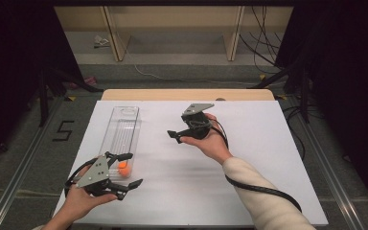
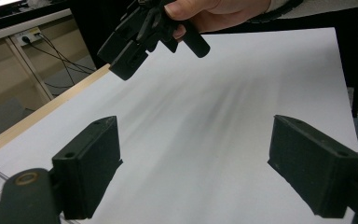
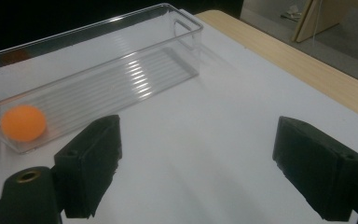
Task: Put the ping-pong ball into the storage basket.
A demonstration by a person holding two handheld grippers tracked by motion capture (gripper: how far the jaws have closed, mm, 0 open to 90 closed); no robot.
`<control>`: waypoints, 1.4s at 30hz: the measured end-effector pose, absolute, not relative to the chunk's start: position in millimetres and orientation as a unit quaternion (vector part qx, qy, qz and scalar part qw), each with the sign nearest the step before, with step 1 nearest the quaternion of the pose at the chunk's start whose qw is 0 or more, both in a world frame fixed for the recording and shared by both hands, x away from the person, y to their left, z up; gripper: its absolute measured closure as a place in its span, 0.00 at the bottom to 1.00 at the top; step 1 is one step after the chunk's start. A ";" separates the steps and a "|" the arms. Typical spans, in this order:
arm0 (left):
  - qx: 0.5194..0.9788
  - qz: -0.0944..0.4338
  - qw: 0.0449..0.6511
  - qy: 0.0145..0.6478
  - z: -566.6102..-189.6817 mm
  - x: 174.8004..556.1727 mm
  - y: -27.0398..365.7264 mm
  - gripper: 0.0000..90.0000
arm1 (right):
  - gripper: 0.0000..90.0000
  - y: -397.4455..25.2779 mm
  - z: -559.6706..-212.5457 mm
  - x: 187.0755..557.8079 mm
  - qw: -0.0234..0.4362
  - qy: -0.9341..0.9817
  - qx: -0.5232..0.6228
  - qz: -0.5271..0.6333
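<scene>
In the high view, the left gripper (image 1: 130, 168) is seen at the lower left of the frame, its jaws spread apart with nothing between them, just beside the near end of a clear plastic tray (image 1: 124, 117). An orange ball (image 1: 123, 166) is found inside that near end of the tray. The right gripper (image 1: 176, 136) is held near the frame's centre, above the white tabletop (image 1: 268, 153); in the right gripper view its jaws are likewise seen parted and empty.
</scene>
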State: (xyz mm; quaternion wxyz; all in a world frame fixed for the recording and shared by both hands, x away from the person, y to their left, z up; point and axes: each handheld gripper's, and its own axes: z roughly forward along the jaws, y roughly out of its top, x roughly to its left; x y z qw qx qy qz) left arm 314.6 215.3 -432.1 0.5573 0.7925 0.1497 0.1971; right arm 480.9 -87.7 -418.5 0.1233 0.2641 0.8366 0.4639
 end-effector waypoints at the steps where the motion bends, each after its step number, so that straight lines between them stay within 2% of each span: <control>1: 0.793 0.197 0.557 0.149 -431.9 314.8 215.4 0.18 | 0.18 -89.5 -418.5 480.6 0.124 0.836 0.265 0.463; 42: 0.794 0.197 0.555 0.152 -432.3 314.9 215.4 0.18 | 0.18 -163.7 -421.8 458.5 0.142 0.820 0.305 0.463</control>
